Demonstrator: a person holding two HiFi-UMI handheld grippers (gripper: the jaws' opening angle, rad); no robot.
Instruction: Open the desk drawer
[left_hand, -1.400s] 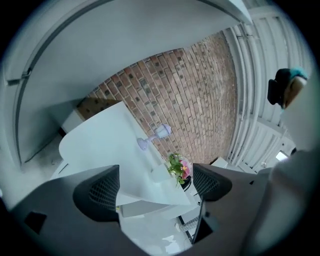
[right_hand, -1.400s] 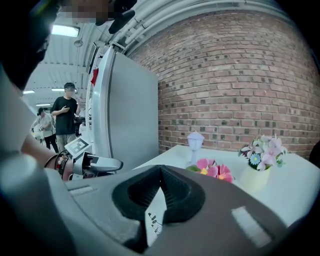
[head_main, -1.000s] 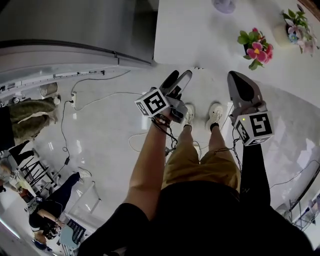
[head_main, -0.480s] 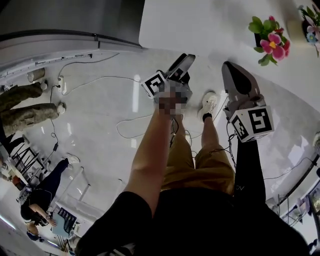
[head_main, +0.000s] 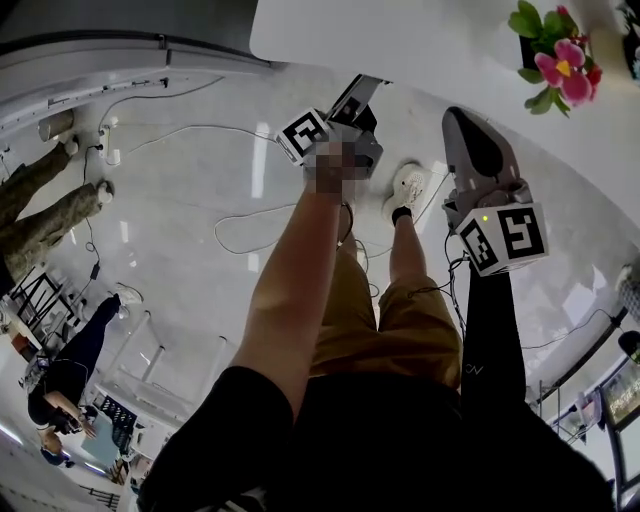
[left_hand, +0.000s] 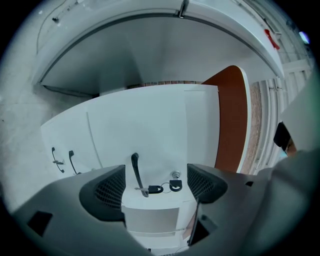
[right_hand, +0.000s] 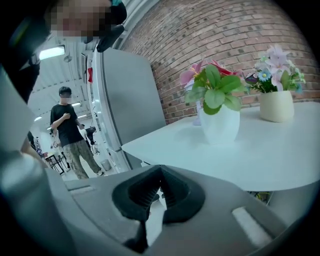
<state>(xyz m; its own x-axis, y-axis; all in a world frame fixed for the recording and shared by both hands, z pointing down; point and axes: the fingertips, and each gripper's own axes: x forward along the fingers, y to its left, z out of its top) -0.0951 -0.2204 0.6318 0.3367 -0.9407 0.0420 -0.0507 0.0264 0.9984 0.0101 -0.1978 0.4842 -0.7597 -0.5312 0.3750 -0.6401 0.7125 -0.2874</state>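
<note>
The white drawer unit (left_hand: 150, 135) fills the left gripper view, seen rolled to one side. Its black handle (left_hand: 135, 172) and a lock (left_hand: 175, 175) with keys (left_hand: 156, 189) hanging from it lie straight ahead. My left gripper (left_hand: 156, 187) is closing; handle and keys show in the gap but lie well beyond the pads (left_hand: 105, 192). From the head view, the left gripper (head_main: 355, 100) points level at the edge of the white desk (head_main: 420, 40). My right gripper (head_main: 470, 140) hangs to the right, shut and empty (right_hand: 157, 192).
A pot of pink flowers (head_main: 550, 55) stands on the desk; the right gripper view shows it (right_hand: 220, 117) beside a second vase (right_hand: 276, 105). Cables (head_main: 240, 220) trail over the glossy floor. People (head_main: 40, 210) stand at the left, and one (right_hand: 70, 132) farther off.
Both grippers have sunk lower. The left gripper has rolled and its tip has reached the desk's edge. The desk and flowers have slid up and right in the head view.
</note>
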